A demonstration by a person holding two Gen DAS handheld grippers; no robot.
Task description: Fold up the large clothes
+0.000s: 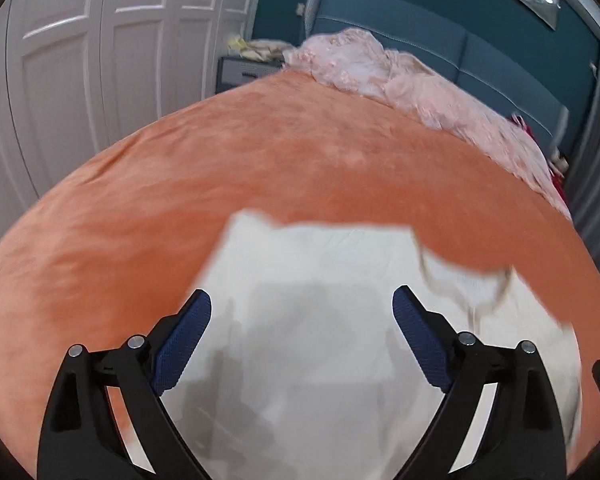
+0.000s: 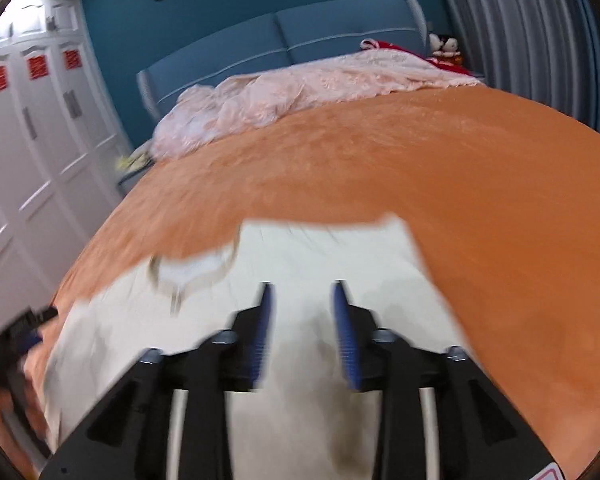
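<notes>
- White garment (image 1: 300, 320) spread flat on orange bedspread (image 1: 260, 152), near the closer edge of the bed; far edge straight, neckline (image 1: 464, 280) showing toward one side.
- Left gripper (image 1: 302, 312) above the garment, jaws spread wide, nothing between the blue pads (image 1: 184, 344).
- Right gripper (image 2: 302, 320) also over the white cloth, jaws partly apart, gap empty, no fabric pinched.
- Both views blurred, so fine creases in the cloth hard to read.
- Step in hand, by the look of it: between folds, cloth let go and lying doubled, both tools free.
- Next move likely calls for picking two fresh edge points, one per side, pinching the layers together and carrying them across evenly to keep the fold square.
- Pink bedding (image 2: 300, 92) heaped by blue headboard (image 2: 284, 40), well apart from the work.
</notes>
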